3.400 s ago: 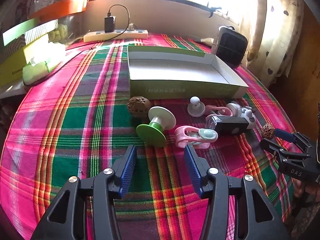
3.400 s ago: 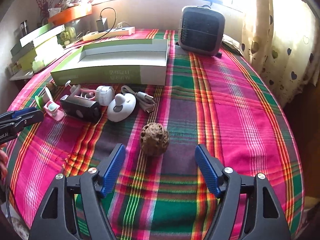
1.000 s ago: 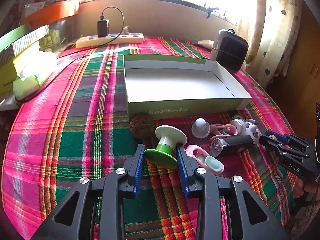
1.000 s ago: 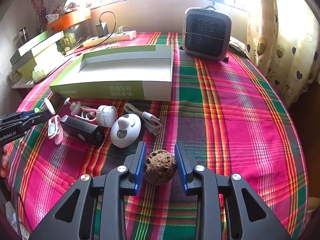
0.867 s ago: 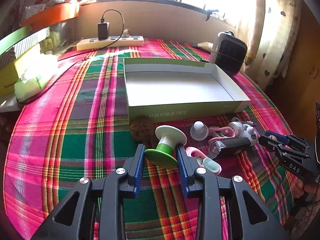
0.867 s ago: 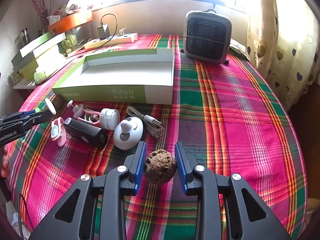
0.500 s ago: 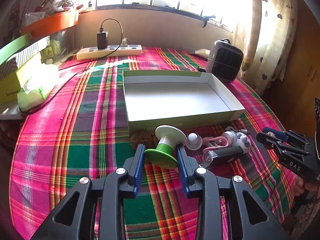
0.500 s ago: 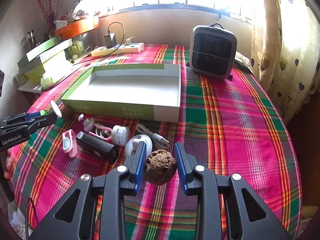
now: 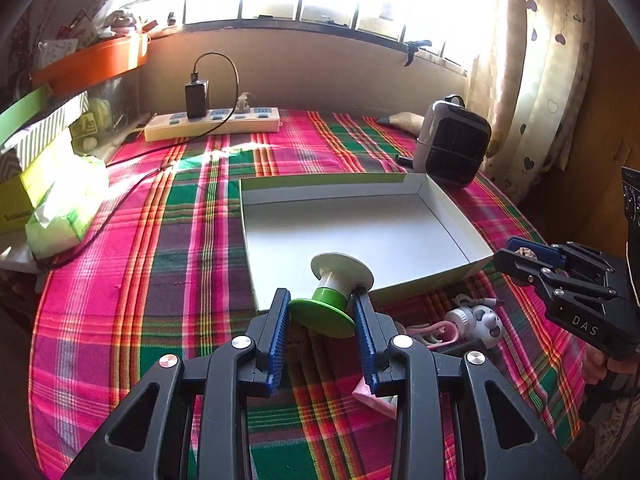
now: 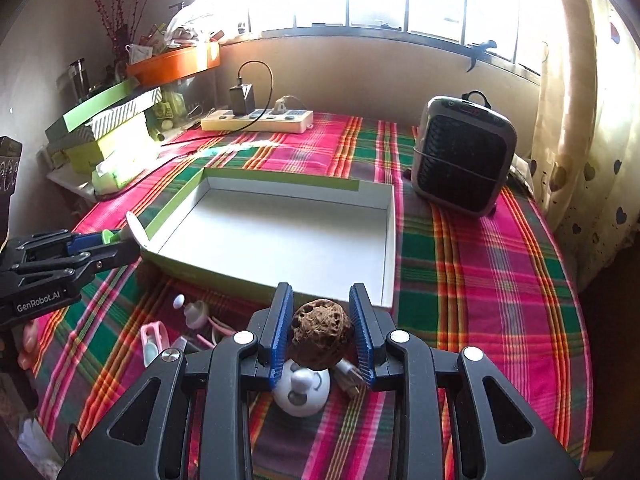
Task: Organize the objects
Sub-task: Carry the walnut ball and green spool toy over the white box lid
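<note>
My left gripper (image 9: 321,312) is shut on a green-and-white spool (image 9: 334,294) and holds it above the plaid table, at the near edge of the shallow white box (image 9: 440,222). My right gripper (image 10: 320,316) is shut on a brown walnut (image 10: 320,334), lifted just before the box's near wall (image 10: 390,240). The box is empty inside. Each gripper shows in the other's view: the right gripper (image 9: 520,258) at the right, the left gripper (image 10: 116,246) at the left.
Small items lie on the cloth in front of the box: a white round gadget (image 10: 302,392), a pink clip (image 10: 150,340), a white cable, a toy (image 9: 476,320). A dark heater (image 10: 464,160) stands back right. A power strip (image 9: 212,124) and stacked boxes (image 10: 108,128) sit at the back left.
Both grippers closed on their objects, then lifted them off the cloth and moved them toward the box. The items left on the table now lie lower in both views.
</note>
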`<move>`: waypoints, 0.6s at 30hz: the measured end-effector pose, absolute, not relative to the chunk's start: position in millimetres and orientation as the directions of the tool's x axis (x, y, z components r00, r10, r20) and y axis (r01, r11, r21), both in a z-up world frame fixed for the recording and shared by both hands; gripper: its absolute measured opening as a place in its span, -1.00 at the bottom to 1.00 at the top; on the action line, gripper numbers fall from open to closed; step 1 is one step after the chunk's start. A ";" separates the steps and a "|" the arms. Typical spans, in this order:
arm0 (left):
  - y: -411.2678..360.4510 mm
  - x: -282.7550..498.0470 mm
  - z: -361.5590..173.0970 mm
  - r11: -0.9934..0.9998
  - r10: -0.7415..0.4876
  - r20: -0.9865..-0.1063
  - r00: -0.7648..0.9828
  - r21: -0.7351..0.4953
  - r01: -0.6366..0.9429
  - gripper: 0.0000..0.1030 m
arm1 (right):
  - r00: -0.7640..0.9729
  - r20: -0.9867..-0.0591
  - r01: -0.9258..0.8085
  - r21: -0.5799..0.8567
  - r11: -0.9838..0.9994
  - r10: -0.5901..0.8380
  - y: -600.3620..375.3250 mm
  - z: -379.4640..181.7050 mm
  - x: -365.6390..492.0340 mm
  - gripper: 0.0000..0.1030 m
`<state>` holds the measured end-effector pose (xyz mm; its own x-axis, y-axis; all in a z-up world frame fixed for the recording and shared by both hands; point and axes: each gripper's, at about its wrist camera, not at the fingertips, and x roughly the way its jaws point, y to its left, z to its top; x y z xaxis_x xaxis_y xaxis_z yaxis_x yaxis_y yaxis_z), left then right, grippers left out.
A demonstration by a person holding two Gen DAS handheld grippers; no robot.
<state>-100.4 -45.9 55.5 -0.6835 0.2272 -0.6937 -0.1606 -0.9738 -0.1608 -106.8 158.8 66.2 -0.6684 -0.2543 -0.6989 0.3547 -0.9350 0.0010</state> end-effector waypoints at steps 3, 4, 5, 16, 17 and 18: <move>-44.3 -111.7 56.9 -0.975 0.222 -0.694 -0.685 -0.150 -0.165 -0.43 | -0.674 -0.698 0.360 -0.022 -0.933 -0.244 151.2 70.1 -119.8 -0.40; -44.2 -116.4 56.1 -0.975 0.222 -0.698 -0.681 -0.150 -0.164 -0.43 | -0.675 -0.698 0.363 -0.030 -0.931 -0.240 148.4 70.6 -124.7 -0.40; -44.2 -121.2 55.3 -0.975 0.222 -0.704 -0.674 -0.153 -0.162 -0.43 | -0.675 -0.697 0.366 -0.033 -0.930 -0.241 146.7 70.8 -128.8 -0.40; -41.6 -160.8 53.0 -0.974 0.228 -0.716 -0.660 -0.155 -0.168 -0.43 | -0.658 -0.715 0.371 -0.033 -0.928 -0.238 128.6 64.0 -178.5 -0.40; -41.7 -165.1 52.5 -0.974 0.226 -0.718 -0.658 -0.152 -0.169 -0.43 | -0.653 -0.720 0.370 -0.033 -0.928 -0.235 127.8 61.9 -184.2 -0.40; -41.9 -169.1 51.7 -0.975 0.222 -0.722 -0.656 -0.149 -0.165 -0.43 | -0.646 -0.726 0.371 -0.029 -0.928 -0.235 128.0 60.4 -189.1 -0.40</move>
